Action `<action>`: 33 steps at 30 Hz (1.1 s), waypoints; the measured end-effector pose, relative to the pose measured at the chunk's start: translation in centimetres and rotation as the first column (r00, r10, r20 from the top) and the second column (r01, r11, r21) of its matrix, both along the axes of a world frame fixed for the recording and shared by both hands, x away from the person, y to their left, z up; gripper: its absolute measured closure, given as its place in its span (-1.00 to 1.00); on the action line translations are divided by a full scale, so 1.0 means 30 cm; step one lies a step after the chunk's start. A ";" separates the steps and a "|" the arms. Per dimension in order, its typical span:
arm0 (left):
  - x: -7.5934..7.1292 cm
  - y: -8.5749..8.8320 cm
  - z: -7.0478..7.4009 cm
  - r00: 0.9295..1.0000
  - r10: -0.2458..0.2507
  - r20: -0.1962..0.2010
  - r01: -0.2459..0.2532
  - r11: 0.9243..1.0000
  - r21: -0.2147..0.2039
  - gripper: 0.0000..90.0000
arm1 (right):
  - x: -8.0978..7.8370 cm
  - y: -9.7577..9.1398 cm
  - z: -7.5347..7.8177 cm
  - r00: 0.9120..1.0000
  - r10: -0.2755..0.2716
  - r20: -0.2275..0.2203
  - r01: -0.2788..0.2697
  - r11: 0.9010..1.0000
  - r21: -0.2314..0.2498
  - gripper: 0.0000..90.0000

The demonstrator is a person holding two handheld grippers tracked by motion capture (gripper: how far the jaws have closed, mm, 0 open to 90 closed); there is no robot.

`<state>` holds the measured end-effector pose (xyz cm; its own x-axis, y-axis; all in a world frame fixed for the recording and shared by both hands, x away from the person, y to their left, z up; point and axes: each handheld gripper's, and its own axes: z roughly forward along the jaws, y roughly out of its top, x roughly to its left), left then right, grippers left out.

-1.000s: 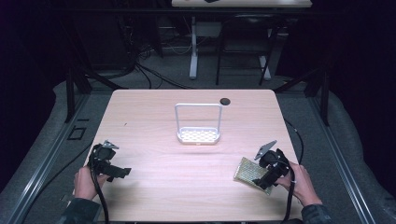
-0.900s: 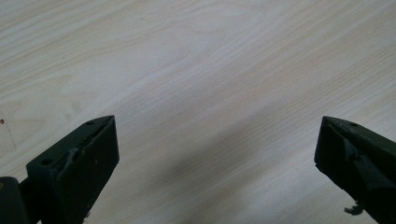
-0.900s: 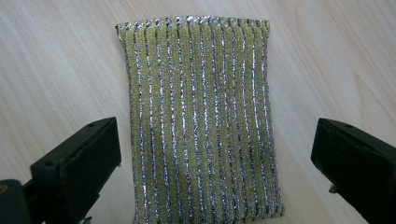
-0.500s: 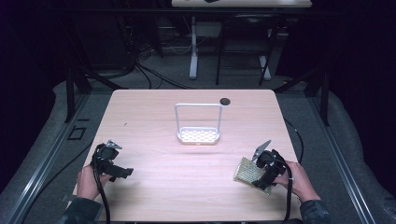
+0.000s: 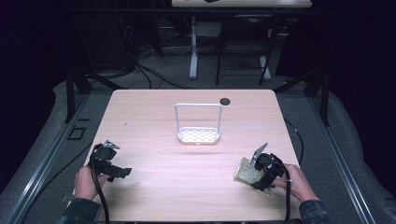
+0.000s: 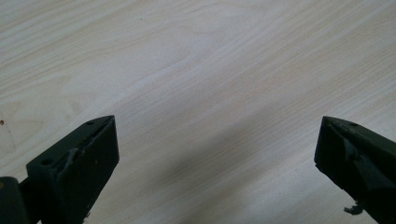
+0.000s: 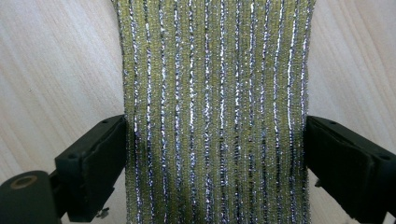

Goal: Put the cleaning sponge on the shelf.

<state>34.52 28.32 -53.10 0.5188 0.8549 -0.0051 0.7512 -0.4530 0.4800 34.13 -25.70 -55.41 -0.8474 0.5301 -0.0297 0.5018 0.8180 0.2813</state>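
yellow-green scouring pad [image 7: 215, 116], woven with silver threads, sits between my right gripper [image 7: 215, 168] jaws in the right gripper view; each black jaw presses against a side edge of the pad, so i read it as clamped on the pad across its width. from the high view the right gripper [image 5: 267, 169] is close to the table's [image 5: 187, 186] near right corner, held in my right hand [image 5: 292, 179], and the scouring pad [image 5: 246, 171] reaches out from it toward the table's middle, low over the wood; i cannot tell whether its far edge touches the surface.

my left gripper [image 6: 215, 154] has its jaws spread wide with nothing between them, just bare pale wood grain of the table [image 6: 210, 70] below. in the high view the left gripper [image 5: 108, 163] is near the near left corner, held in my left hand [image 5: 86, 182], with its cable trailing back over the near edge.

farther out, about the middle of the table and a little toward the far edge, stands a white rack [image 5: 198, 125]: a perforated tray base with a tall wire hoop rising upright from it. it is well apart from both grippers. beyond it, close to the far edge and just right of the rack, lies a small dark round object [image 5: 225, 101]; i cannot tell what it is.
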 end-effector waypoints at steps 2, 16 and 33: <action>-0.001 0.000 -0.001 1.000 0.001 0.002 -0.001 1.000 0.000 -1.00 | -0.004 0.000 0.002 1.000 0.008 0.015 -0.007 1.000 -0.011 -0.75; -0.003 -0.011 -0.002 1.000 0.005 0.014 -0.005 1.000 0.002 -1.00 | -0.023 -0.015 0.015 0.999 -0.030 0.043 0.029 0.999 0.040 -0.20; 0.001 -0.016 -0.005 0.999 0.030 0.015 -0.030 0.999 0.033 -1.00 | -0.036 -0.001 0.057 0.991 -0.104 0.088 0.097 0.992 0.076 -0.18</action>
<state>34.55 27.84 -53.25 0.4926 0.8697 0.0304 0.7580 -0.4459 0.4761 33.06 -25.73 -53.70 -0.7853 0.6158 -0.0634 0.5499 0.7408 0.3858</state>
